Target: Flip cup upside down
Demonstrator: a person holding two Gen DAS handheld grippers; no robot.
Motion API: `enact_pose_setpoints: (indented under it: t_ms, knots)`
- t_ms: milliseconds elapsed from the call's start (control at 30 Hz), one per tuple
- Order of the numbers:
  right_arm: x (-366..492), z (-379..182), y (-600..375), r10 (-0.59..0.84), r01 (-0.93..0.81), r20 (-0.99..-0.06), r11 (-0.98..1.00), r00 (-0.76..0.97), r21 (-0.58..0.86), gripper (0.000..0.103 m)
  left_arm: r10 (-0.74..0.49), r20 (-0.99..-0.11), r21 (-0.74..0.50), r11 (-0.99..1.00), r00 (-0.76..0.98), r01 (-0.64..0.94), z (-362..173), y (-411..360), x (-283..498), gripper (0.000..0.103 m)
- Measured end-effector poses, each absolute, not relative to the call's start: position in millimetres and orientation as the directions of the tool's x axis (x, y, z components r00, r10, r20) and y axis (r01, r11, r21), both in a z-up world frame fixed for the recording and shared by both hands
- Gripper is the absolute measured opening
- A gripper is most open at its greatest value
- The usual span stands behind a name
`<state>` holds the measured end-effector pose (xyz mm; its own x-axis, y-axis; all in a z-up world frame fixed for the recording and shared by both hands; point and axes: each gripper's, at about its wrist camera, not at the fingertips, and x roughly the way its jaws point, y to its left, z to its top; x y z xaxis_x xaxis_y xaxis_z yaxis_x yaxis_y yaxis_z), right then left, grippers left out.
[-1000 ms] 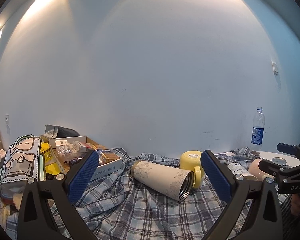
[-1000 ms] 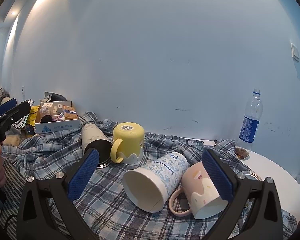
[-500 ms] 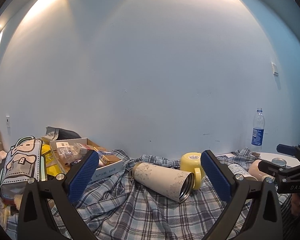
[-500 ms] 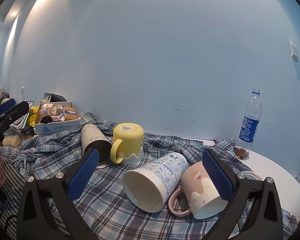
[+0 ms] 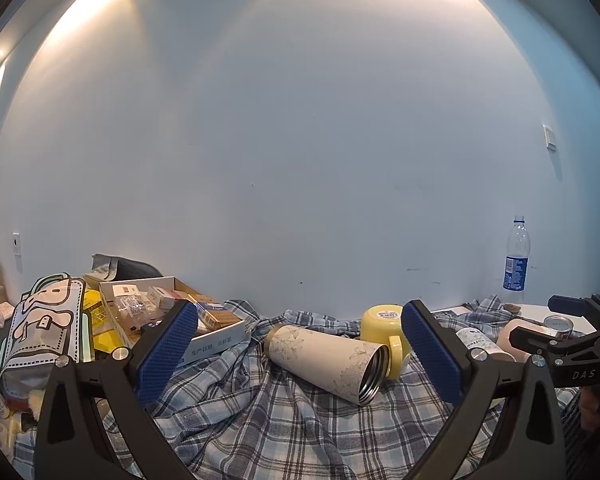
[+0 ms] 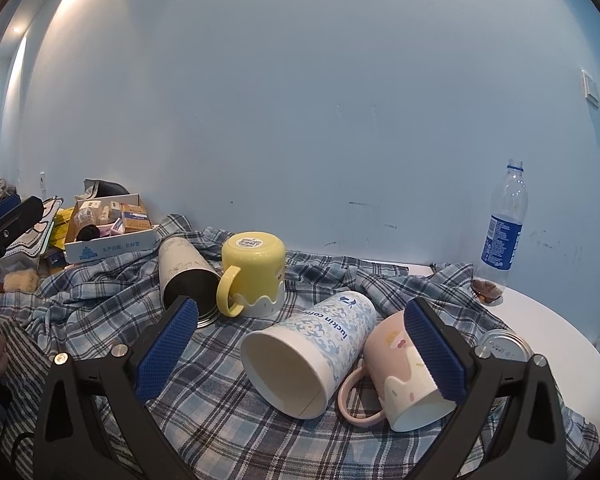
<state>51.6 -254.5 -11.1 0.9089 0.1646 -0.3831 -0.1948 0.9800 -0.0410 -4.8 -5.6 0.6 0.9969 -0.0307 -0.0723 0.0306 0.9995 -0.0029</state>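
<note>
My right gripper [image 6: 300, 344] wide open, holding nothing. Left gripper [image 5: 300, 354] wide open too, empty.

Blue paper cup [image 6: 312, 350] lies on its side on checked cloth [image 6: 220, 420] — right between my right fingers, mouth facing me, bottom pointing away toward wall. Right hand nearer.

Pink mug [image 6: 404, 376] tipped beside it, maybe touching — hard to tell. Yellow mug [image 6: 256, 276] already upside down. Cream flask [image 5: 328, 360] lies before left gripper.

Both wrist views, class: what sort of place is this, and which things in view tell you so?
Probably a lived-in home room, not a lab: a checked cloth thrown over a table, household cups such as the yellow mug, and an open box of small packets against a plain wall.
</note>
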Motion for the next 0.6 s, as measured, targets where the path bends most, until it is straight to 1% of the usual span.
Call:
enact_pose_setpoints:
  t_ms: [300, 400, 600]
  knots:
    - [52, -12, -258, 0.167, -0.191, -0.388, 0.981, 0.907, -0.023, 0.103, -0.027, -0.078, -0.019, 0.999, 0.997, 0.025, 0, -2, -4, 0.103]
    - [53, -12, -259, 0.171, -0.192, -0.392, 0.981, 0.904, -0.014, 0.103, -0.028, -0.09, -0.032, 0.999, 0.996, 0.025, 0, 0, -1, 0.103]
    - [49, -10, -259, 0.166, -0.184, -0.372, 0.983, 0.913, -0.013, 0.103, -0.026, -0.125, -0.071, 0.997, 0.992, 0.017, -3, 8, 6, 0.103]
